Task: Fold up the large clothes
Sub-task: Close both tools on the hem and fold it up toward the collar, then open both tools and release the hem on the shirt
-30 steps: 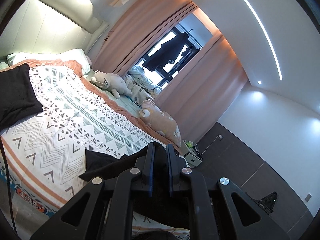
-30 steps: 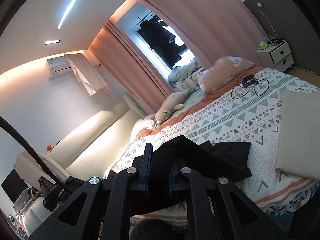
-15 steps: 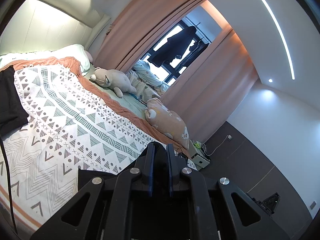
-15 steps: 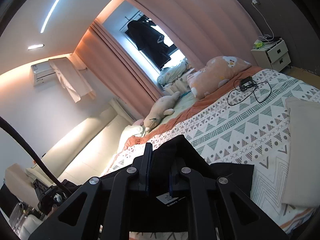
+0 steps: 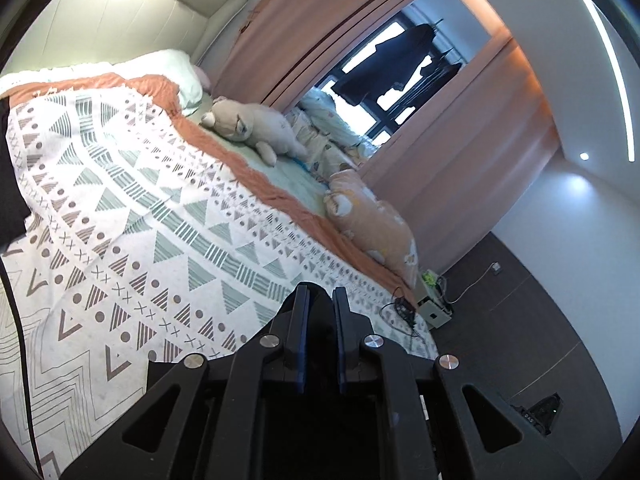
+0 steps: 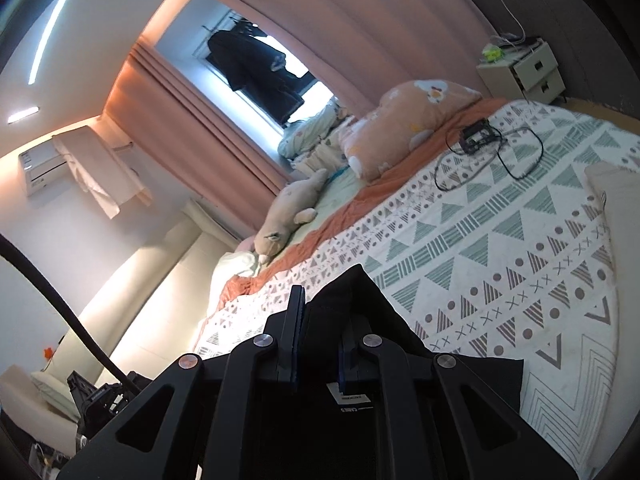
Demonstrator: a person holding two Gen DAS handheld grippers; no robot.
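I hold a black garment over a bed with a patterned cover (image 5: 160,216). My left gripper (image 5: 319,300) is shut on a fold of the black garment (image 5: 320,344), which bunches between its fingers and hangs below. My right gripper (image 6: 320,312) is shut on another part of the same black garment (image 6: 360,300); its white label (image 6: 352,398) shows below the fingers, and the cloth spreads right onto the bed cover (image 6: 480,264). Another black cloth (image 5: 10,184) lies at the left edge of the left wrist view.
Two plush toys (image 5: 256,128) (image 6: 404,124) lie along the far side of the bed by the pink curtains. A black cable and charger (image 6: 480,140) lie on the cover. A folded beige cloth (image 6: 620,200) lies at the right. A nightstand (image 6: 524,72) stands beyond.
Both grippers have moved further over the bed with the black garment still held. The garment now hangs closer under the fingers and its white label has come into view.
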